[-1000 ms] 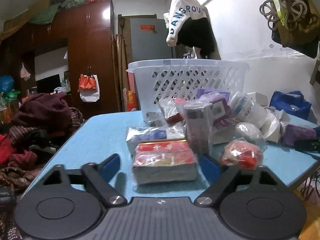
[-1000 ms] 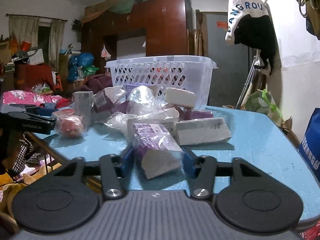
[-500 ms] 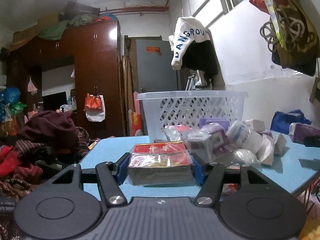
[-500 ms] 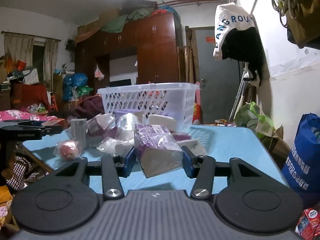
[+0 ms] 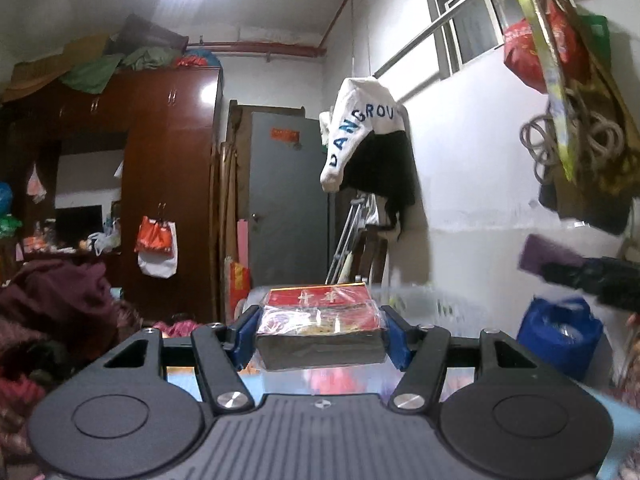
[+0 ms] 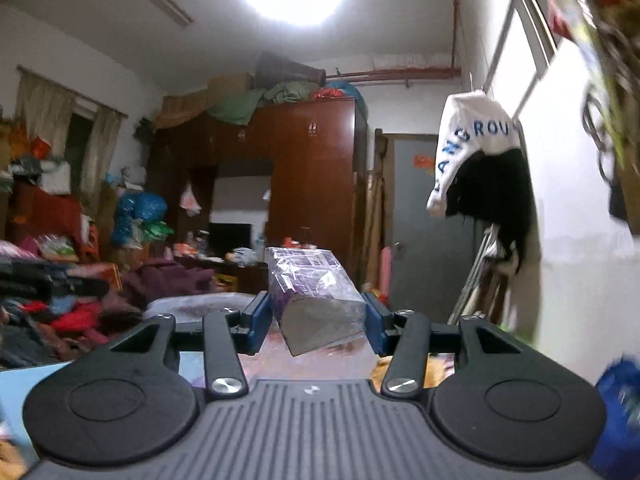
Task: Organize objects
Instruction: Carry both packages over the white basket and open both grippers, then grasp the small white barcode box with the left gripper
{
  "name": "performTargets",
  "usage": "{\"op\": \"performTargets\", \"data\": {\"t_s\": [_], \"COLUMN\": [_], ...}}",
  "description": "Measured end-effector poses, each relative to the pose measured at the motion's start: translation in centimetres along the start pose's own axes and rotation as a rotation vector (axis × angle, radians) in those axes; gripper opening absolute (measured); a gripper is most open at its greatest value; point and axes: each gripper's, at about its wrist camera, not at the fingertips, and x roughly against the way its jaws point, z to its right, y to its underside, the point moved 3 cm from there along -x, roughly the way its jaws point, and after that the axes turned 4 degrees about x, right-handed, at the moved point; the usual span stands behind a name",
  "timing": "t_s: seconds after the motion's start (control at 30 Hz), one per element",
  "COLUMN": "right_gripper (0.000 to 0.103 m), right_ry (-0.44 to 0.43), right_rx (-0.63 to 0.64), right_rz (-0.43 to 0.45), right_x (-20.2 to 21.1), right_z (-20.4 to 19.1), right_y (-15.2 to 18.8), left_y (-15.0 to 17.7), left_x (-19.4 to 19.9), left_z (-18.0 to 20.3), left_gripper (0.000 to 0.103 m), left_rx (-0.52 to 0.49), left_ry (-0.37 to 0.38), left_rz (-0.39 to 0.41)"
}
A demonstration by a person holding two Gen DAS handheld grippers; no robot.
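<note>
Left tool (image 5: 320, 334): blue pads closed on both sides of a flat plastic-wrapped packet with a red printed top (image 5: 320, 326), held level and up off the light-blue bench (image 5: 280, 382), which shows only as a blurred strip beneath it. Rim of the white perforated plastic basket (image 5: 424, 300) sits just beyond and below the packet, heavily blurred

Right tool (image 6: 316, 320): pads clamped on a purple printed pack in clear crinkled film (image 6: 314, 292); the pack tilts, its grey near end dropping toward the camera, its far end higher. Also lifted; bench (image 6: 36, 372) visible only at the lower left corner, pale basket rim (image 6: 200, 304) low and left of the pack

In the left view the right tool (image 5: 592, 276) shows at far right as a dark blurred shape with the purple pack (image 5: 548, 258) sticking out leftward. In the right view the left tool (image 6: 48, 280) is a dark blur at the left edge; its grip can't be read from there

Background: brown wooden wardrobe (image 5: 160, 184) far left, grey door (image 5: 288, 200) centre, white lettered garment (image 5: 360, 128) hanging on the right wall, blue bag (image 5: 560, 336) low right
</note>
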Motion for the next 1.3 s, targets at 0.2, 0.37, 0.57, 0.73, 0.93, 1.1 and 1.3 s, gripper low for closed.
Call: {"op": "performTargets", "data": {"t_s": [0.2, 0.37, 0.57, 0.73, 0.93, 1.1, 1.3], "right_gripper": [0.053, 0.052, 0.098, 0.103, 0.103, 0.098, 0.084], "right_ry": [-0.036, -0.031, -0.051, -0.021, -0.023, -0.083, -0.113], "right_rx": [-0.136, -0.063, -0.033, -0.133, -0.151, -0.174, -0.064], "right_rz": [-0.13, -0.302, -0.312, -0.302, -0.313, -0.388, -0.462], "right_x": [-8.4, -12.5, -11.7, -7.3, 0.3, 2.1, 0.8], "right_z": [0.8, -0.5, -1.0, 0.5, 3.5, 3.7, 1.3], "right_y": [-2.3, -0.4, -0.4, -0.5, 5.2, 8.8, 9.5], "left_y": [-4.6, -2.7, -1.1, -0.9, 4.6, 8.1, 9.5], "left_x": [-8.6, -13.2, -14.5, -9.8, -0.3, 3.6, 2.9], "left_z": [0.6, 0.8, 0.4, -0.5, -0.7, -0.4, 1.6], "left_gripper": [0.065, 0.065, 0.094, 0.094, 0.095, 0.095, 0.095], "left_rx": [-0.016, 0.001, 0.014, 0.038, -0.018, 0.029, -0.03], "left_ry": [-0.031, -0.023, -0.056, -0.023, -0.002, 0.014, 0.026], "left_rz": [-0.104, -0.264, -0.273, -0.209, -0.163, -0.158, -0.193]}}
